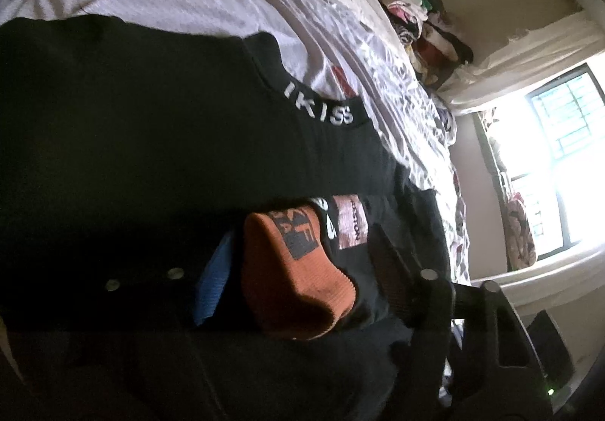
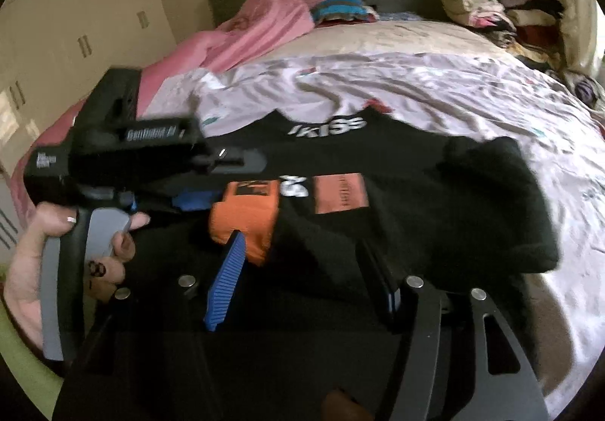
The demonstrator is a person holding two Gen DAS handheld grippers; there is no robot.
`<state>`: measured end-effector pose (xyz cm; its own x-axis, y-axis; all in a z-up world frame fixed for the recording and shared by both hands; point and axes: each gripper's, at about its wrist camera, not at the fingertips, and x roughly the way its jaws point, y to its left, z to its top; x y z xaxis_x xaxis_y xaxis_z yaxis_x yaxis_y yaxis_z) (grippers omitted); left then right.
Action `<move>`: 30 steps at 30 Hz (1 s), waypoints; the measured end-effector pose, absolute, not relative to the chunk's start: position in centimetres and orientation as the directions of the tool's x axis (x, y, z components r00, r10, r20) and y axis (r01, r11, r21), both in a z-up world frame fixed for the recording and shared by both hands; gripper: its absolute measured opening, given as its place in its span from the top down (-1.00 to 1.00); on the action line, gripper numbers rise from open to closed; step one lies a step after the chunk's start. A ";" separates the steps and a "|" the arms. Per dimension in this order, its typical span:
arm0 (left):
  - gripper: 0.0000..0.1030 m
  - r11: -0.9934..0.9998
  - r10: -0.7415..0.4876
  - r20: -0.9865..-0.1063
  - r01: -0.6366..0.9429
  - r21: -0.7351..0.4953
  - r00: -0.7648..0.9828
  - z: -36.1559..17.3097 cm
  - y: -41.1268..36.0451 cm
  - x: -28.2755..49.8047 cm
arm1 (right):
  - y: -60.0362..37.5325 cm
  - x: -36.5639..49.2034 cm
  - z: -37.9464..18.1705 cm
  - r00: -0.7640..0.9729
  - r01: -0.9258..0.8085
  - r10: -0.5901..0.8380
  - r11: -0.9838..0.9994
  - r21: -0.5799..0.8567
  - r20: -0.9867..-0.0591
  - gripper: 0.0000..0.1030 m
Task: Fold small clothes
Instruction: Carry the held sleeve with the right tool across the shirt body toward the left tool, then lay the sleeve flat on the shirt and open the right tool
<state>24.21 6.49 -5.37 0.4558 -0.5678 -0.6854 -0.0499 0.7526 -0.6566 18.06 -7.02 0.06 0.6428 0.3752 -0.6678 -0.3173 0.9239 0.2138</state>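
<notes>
A black top (image 2: 378,171) with white "IKISS" lettering and orange patches lies on the bed; it also shows in the left wrist view (image 1: 132,126). Its orange cuff (image 1: 295,270) (image 2: 245,220) is folded over the chest. My left gripper (image 1: 298,270) has its jaws apart around the orange cuff; the blue finger pad (image 1: 213,281) sits left of it. In the right wrist view the left gripper's fingertips (image 2: 189,201) reach the cuff from the left. My right gripper (image 2: 302,281) is open over the black fabric, its blue pad (image 2: 225,281) touching the orange cuff.
The bed has a pale patterned sheet (image 2: 416,88). Pink bedding (image 2: 257,28) lies at the far left, and a pile of clothes (image 2: 491,13) sits at the far right corner. A bright window (image 1: 559,156) is beside the bed. Wardrobe doors (image 2: 75,24) stand on the left.
</notes>
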 end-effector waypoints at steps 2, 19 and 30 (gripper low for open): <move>0.17 0.767 -0.553 -0.696 -0.047 -0.640 0.458 -5.5 5.9 24.2 | -8.4 17.8 0.4 0.661 -0.290 0.354 0.934 0.210 -0.662 -0.20; 0.90 0.832 -0.486 -0.580 0.143 -0.535 0.654 2.9 5.9 21.5 | -15.5 18.0 1.4 0.737 -0.094 0.204 0.975 0.202 -0.645 -0.20; 0.90 0.845 -0.434 -0.627 0.052 -0.532 0.647 1.7 8.4 21.6 | -15.1 19.0 1.1 0.729 -0.075 0.180 0.980 0.184 -0.660 -0.20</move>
<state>21.57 8.38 1.72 0.6472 -0.4342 -0.6265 0.0523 0.8452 -0.5318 19.02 -15.12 1.06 0.7292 0.1796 -0.6603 -0.0752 0.9801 0.1836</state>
